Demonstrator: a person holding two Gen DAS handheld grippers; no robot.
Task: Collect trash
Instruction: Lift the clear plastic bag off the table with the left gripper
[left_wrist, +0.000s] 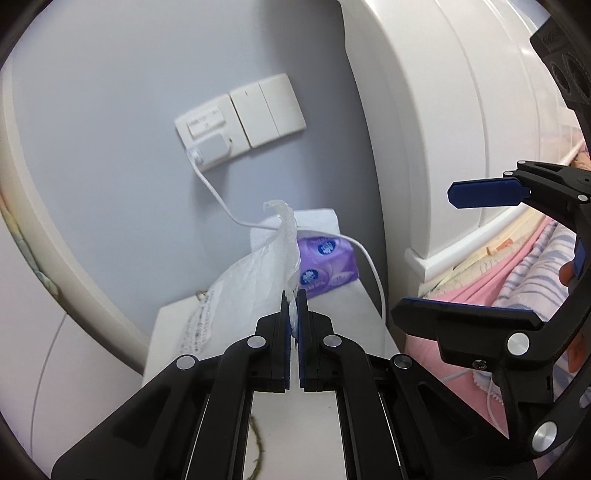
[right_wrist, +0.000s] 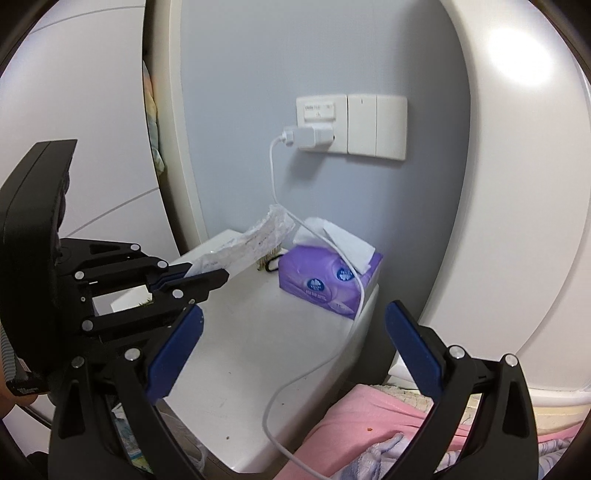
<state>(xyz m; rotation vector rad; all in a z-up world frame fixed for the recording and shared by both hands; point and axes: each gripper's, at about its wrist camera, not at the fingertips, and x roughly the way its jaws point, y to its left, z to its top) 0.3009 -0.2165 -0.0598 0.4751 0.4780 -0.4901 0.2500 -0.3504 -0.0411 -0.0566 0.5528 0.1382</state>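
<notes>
My left gripper (left_wrist: 294, 295) is shut on a clear, crinkled plastic wrapper (left_wrist: 258, 269) with small print on it and holds it up above the white bedside table (left_wrist: 354, 306). In the right wrist view the same left gripper (right_wrist: 218, 275) shows at the left with the wrapper (right_wrist: 255, 240) sticking up and to the right from its tips. My right gripper (right_wrist: 293, 343) is open and empty above the table top (right_wrist: 251, 343). In the left wrist view my right gripper (left_wrist: 424, 251) is at the right, jaws wide apart.
A purple tissue box (right_wrist: 328, 277) stands at the back of the table. A white charging cable (right_wrist: 351, 321) runs from the wall socket (right_wrist: 314, 136) over the box and down. A pink and striped blanket (right_wrist: 369, 424) lies on the bed at the right. A white headboard (left_wrist: 443, 110) rises behind.
</notes>
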